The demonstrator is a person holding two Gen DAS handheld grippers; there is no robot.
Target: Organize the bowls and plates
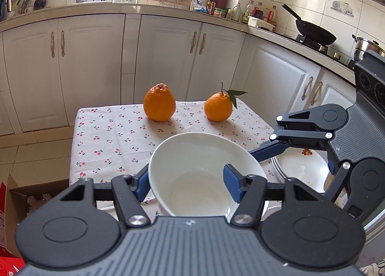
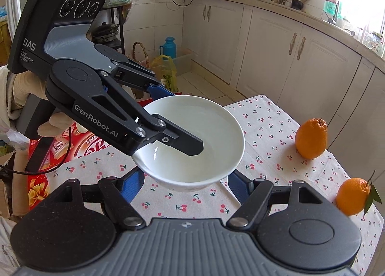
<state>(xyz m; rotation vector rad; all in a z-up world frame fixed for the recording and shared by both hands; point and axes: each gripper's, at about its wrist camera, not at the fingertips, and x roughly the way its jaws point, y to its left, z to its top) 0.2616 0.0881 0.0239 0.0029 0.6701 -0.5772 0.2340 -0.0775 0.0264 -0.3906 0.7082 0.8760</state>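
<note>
A white bowl hangs tilted above the cherry-print tablecloth. My left gripper is shut on its wall, one finger inside the bowl and the other outside the rim. My right gripper comes from the opposite side. Its fingertips clasp the bowl's lower outside wall, and one finger reaches the bowl's right flank. A stack of white plates lies on the table under the right gripper, at the right edge.
Two oranges stand near the table's far edge, the right one with a leaf. White cabinets run behind. A cardboard box and red cartons sit on the floor beside the table. A gloved hand holds the left gripper.
</note>
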